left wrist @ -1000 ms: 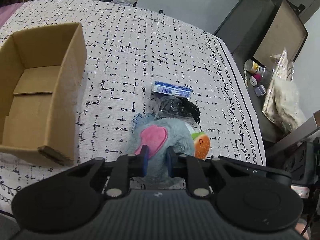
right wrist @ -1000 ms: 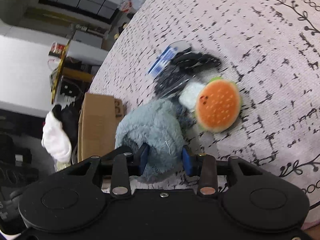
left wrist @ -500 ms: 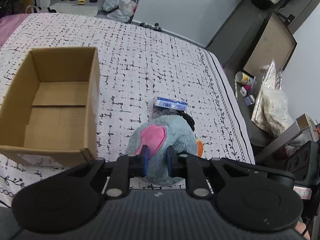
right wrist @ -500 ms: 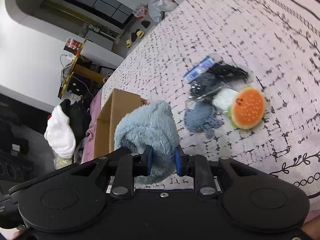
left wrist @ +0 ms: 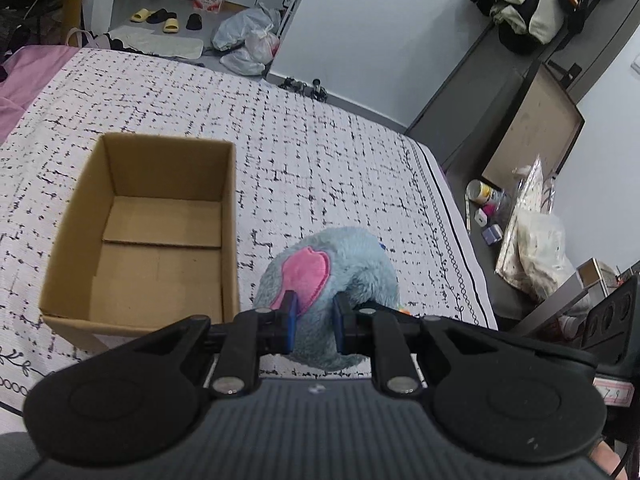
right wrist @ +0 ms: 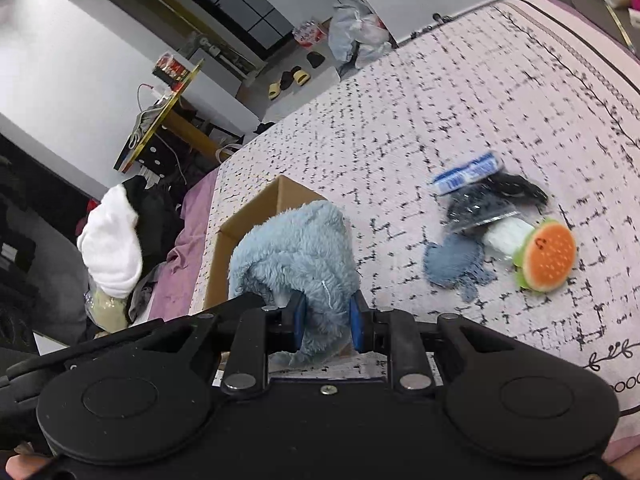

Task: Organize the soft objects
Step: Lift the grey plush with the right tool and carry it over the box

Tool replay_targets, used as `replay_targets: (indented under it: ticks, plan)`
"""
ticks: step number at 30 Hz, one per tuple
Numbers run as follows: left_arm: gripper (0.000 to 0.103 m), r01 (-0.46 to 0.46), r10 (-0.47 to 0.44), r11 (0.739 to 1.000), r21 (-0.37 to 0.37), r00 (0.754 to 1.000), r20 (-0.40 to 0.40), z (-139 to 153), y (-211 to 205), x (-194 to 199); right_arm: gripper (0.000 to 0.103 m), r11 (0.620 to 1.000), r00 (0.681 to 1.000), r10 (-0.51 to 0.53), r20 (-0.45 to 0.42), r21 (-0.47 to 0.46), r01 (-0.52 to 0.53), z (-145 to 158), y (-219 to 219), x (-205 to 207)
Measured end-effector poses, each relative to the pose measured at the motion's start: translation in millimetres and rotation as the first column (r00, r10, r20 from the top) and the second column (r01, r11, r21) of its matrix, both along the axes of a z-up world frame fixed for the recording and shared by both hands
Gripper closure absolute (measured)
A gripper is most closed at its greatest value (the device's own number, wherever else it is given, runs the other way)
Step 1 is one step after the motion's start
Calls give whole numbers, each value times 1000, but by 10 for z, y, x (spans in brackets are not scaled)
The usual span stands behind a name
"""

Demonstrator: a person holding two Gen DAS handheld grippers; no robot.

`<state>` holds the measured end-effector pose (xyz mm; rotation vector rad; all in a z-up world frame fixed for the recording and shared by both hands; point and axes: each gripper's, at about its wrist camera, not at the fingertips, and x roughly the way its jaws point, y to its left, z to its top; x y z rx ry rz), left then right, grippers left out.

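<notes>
A fluffy blue plush toy (left wrist: pixel 344 264) with a pink ear patch hangs above the bed, held by both grippers. My left gripper (left wrist: pixel 314 320) is shut on its lower part. My right gripper (right wrist: pixel 328 322) is shut on the same plush (right wrist: pixel 296 256) from the other side. An open cardboard box (left wrist: pixel 80 240) stands on the bed to the left of the plush; in the right wrist view its corner (right wrist: pixel 256 212) shows behind the plush. A burger-shaped soft toy (right wrist: pixel 550 254), a blue cloth (right wrist: pixel 452 264), a black bag (right wrist: pixel 484 204) and a blue-white packet (right wrist: pixel 466 172) lie on the bed.
The bed has a white cover with black dashes (left wrist: pixel 320 152). Its right edge (left wrist: pixel 452 216) drops to a floor with jars and bags (left wrist: pixel 532 236). A purple sheet and clothes pile (right wrist: pixel 120 248) lie beyond the box.
Both grippers have lifted the blue plush up off the bed and away from the other items, toward the box side. The burger toy, cloth and packet stay on the bed.
</notes>
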<state>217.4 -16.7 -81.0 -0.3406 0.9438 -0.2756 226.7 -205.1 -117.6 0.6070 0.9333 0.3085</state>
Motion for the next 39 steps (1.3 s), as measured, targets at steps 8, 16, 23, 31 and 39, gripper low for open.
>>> replay_targets:
  ticks: [8,16,23,31,39]
  plan:
    - [86,-16,17,999,-38,999,39,115,252,-2,81,1000,999,13,41,-21,-13,171,239,23]
    - [86,-48,50,998,-49,997,55,141,522,-2,81,999,998,40,52,-36,-38,234,520,100]
    - [86,-89,91,994,-58,995,50,103,796,47,81,997,997,67,49,-40,-65,218,806,184]
    - [86,-133,135,990,-55,991,22,-22,1069,107,81,995,996,92,20,-39,-91,113,1086,303]
    - [86,-167,166,985,-51,986,-20,-199,1280,203,80,992,993,115,-25,-52,-116,-44,1305,433]
